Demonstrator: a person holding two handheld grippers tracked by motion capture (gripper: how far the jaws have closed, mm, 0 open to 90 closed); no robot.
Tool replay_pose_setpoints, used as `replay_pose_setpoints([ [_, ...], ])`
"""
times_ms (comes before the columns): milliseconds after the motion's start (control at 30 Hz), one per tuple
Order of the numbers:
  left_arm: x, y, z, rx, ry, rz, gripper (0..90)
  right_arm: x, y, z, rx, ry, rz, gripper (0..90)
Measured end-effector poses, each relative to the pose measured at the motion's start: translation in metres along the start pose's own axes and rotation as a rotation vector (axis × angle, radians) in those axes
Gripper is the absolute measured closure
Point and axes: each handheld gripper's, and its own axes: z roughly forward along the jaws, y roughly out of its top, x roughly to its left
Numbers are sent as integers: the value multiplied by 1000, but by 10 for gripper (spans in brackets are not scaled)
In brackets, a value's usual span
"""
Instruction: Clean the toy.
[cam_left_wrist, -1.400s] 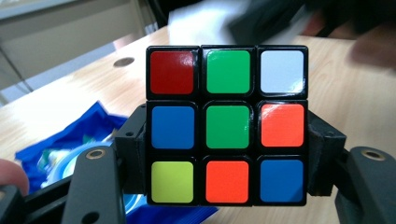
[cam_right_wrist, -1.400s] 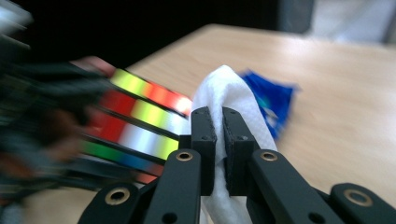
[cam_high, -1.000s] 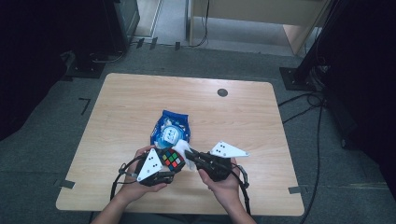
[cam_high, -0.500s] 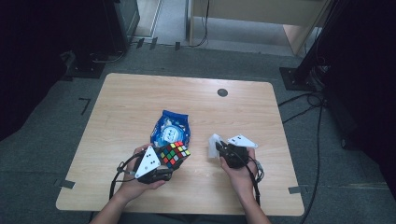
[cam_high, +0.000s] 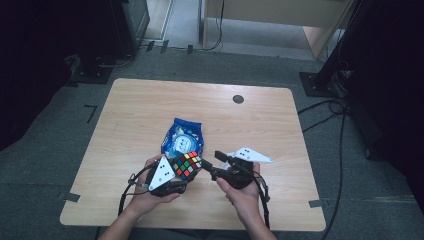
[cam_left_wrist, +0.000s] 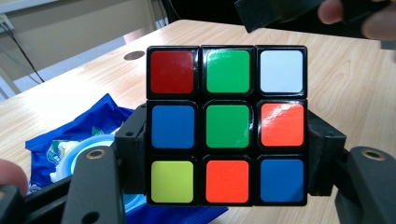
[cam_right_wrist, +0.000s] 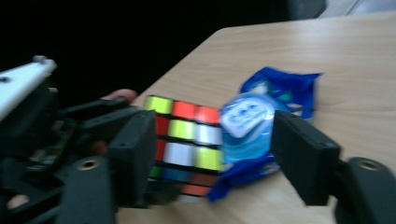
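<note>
A scrambled Rubik's cube (cam_high: 184, 163) hangs just above the near middle of the wooden table (cam_high: 145, 110), with my left gripper (cam_high: 188, 169) shut on its sides. In the left gripper view the cube (cam_left_wrist: 227, 126) faces me with a green centre, and both jaws press its flanks. My right gripper (cam_high: 213, 164) stands open just right of the cube, jaws pointing at it. In the right gripper view the cube (cam_right_wrist: 184, 140) lies near the left finger (cam_right_wrist: 135, 158), and nothing is held. A blue snack bag (cam_high: 183, 139) lies flat behind the cube.
The blue bag (cam_right_wrist: 275, 107) lies right behind both grippers. A small round dark grommet (cam_high: 238, 99) sits in the table's far right part. Black stands and cables (cam_high: 330, 107) are on the floor around the table.
My right gripper drew away to the right half a second ago and has now come back, open, close to the cube. The left gripper has kept hold of the cube in the same place.
</note>
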Motion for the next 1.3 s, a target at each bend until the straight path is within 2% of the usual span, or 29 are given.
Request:
replay_pose_setpoints([
  [67,-2,0,1,-2,7,6,338,6,-3,6,20,33,41,236],
  [167,-5,1,1,-5,19,16,338,10,-8,14,57,43,92,226],
  [333,-10,3,2,-21,11,19,338,7,-15,21,88,33,148,324],
  [400,-10,3,3,-21,4,15,338,4,-17,21,74,54,188,337],
  [433,-10,3,3,-20,-2,11,338,3,-17,21,74,57,192,339],
  [533,-8,1,5,-13,-26,0,337,3,-17,20,81,45,194,342],
  [600,-8,0,6,-10,-38,5,331,3,-16,20,92,29,177,343],
  [667,-9,-2,6,2,-38,31,323,2,-15,18,91,16,172,344],
  [767,-9,-6,6,22,-61,55,305,-4,-8,10,71,-6,167,343],
  [833,-7,-8,7,40,-52,72,313,-8,-3,3,64,-5,173,343],
  [900,-4,-10,8,50,-38,71,328,-11,2,-1,70,8,176,343],
  [1033,-3,-9,7,41,-34,71,336,-11,3,1,145,53,152,343],
  [1167,-8,-9,8,59,-21,109,296,-8,1,6,179,67,140,342],
  [1300,-15,-7,8,30,-25,123,234,-9,1,8,206,87,148,340],
])
